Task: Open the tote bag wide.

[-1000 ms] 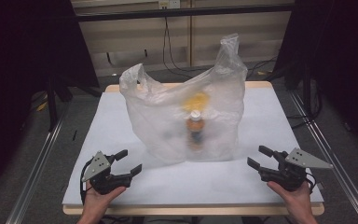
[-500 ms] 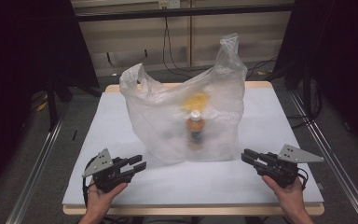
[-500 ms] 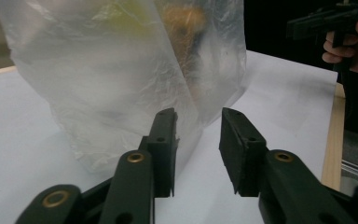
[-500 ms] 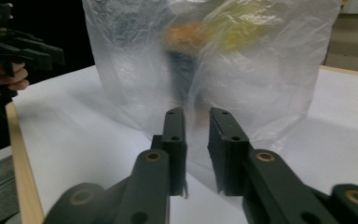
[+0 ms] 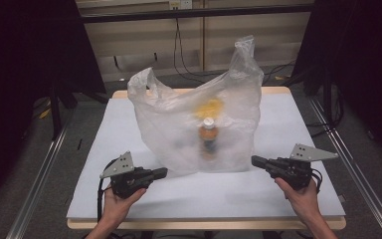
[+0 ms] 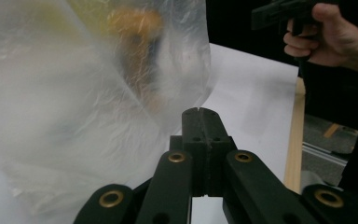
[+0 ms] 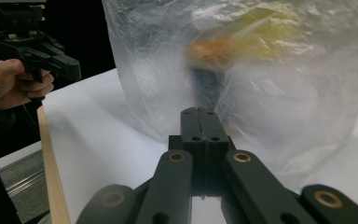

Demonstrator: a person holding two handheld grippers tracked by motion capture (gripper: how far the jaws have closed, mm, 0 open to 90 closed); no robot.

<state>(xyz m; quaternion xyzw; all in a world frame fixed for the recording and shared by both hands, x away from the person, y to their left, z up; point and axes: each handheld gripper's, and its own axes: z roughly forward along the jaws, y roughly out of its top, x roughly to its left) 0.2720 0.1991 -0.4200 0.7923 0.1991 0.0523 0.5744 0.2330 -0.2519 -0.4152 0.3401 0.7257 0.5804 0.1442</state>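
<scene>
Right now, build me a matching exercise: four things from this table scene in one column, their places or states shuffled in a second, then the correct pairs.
Things
1. translucent plastic bag
2. orange-labelled bottle with white cap
3. left gripper
4. right gripper

Places or states
A. jaws shut, empty, by the bag's near right corner
B. upright inside the bag
C. standing on the white table, handles up
D. jaws shut, empty, by the bag's near left corner

Pairs: 1-C, 2-B, 3-D, 4-A
</scene>
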